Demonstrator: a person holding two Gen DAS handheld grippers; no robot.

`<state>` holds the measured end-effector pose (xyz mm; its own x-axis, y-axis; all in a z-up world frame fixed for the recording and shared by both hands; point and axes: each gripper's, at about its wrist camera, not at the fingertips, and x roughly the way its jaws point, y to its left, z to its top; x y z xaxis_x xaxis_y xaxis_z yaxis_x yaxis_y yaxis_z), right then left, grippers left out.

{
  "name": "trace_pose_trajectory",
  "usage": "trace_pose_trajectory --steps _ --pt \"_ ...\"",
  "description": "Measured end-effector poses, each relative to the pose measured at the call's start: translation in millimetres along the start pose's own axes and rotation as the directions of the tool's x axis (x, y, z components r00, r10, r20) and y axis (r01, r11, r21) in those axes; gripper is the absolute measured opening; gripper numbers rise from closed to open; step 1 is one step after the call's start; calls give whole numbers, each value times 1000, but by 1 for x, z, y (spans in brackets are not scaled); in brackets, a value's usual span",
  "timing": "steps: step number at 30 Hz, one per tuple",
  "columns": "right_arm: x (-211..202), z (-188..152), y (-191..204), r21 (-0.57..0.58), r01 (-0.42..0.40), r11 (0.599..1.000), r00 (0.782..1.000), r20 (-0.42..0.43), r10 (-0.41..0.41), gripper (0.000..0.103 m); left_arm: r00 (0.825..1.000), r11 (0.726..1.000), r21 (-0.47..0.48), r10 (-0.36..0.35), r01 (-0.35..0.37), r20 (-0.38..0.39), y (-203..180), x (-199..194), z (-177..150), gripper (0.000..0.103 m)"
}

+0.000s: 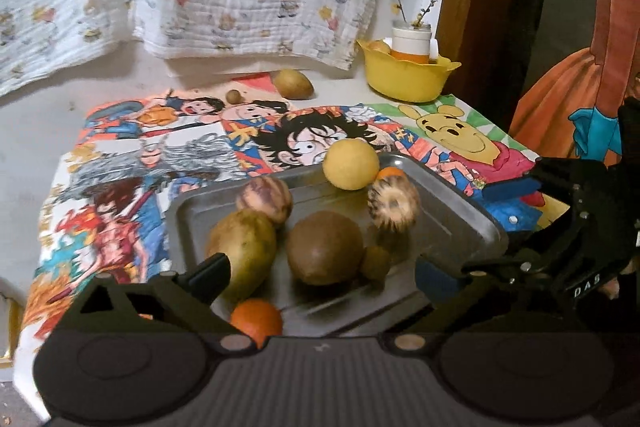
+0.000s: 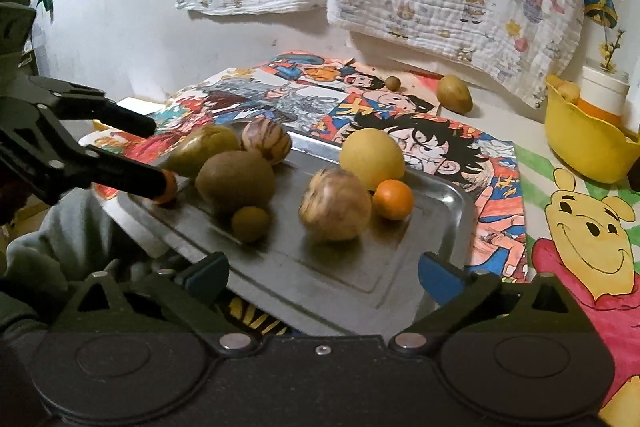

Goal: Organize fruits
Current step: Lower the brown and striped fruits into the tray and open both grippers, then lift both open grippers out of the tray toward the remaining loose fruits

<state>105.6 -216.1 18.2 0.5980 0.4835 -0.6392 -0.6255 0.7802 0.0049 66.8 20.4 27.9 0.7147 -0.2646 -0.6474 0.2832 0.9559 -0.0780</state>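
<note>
A steel tray (image 1: 460, 203) (image 2: 440, 195) holds several fruits: a yellow round fruit (image 1: 351, 165) (image 2: 372, 159), two striped pale fruits (image 1: 265, 199) (image 1: 394, 205), a brown round fruit (image 1: 325, 253) (image 2: 235, 181), a small brown fruit (image 2: 250, 223), a green mango (image 1: 242, 257) (image 2: 202, 149) and two small oranges (image 1: 257, 321) (image 2: 393, 199). My left gripper (image 1: 322, 275) is open at the tray's near edge, its fingers either side of the mango and brown fruit. My right gripper (image 2: 323, 275) is open over the tray's near edge, empty; it also shows at the right in the left wrist view (image 1: 480, 227).
A potato-like fruit (image 1: 293, 83) and a small brown fruit (image 1: 233, 96) lie on the cartoon-print mat (image 1: 160, 155) behind the tray. A yellow bowl (image 1: 406, 75) with a white jar stands at the back right. Printed cloths hang on the wall.
</note>
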Motion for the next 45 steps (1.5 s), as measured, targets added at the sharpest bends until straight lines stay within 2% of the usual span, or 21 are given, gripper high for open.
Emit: trace_pose_trajectory --steps 5,8,15,22,36,45 --pt "1 1 8 -6 19 1000 999 -27 -19 102 997 997 9 77 -77 -1 8 -15 -12 102" --pt "3 5 11 1 17 1000 999 -30 -17 102 994 994 -17 111 -112 -21 19 -19 -17 102" --pt "12 16 13 8 9 1000 999 -36 -8 102 986 983 -86 162 -165 -42 49 -26 -22 102" --pt "22 34 11 24 -1 1000 1000 -20 2 102 981 973 -120 192 -196 -42 70 -23 -8 102" --pt "47 73 -20 67 18 998 1000 -15 -17 102 977 967 -144 200 -208 -71 96 14 34 102" --pt "61 86 -39 42 91 995 995 41 -92 102 984 974 -160 146 -162 -105 99 56 70 102"
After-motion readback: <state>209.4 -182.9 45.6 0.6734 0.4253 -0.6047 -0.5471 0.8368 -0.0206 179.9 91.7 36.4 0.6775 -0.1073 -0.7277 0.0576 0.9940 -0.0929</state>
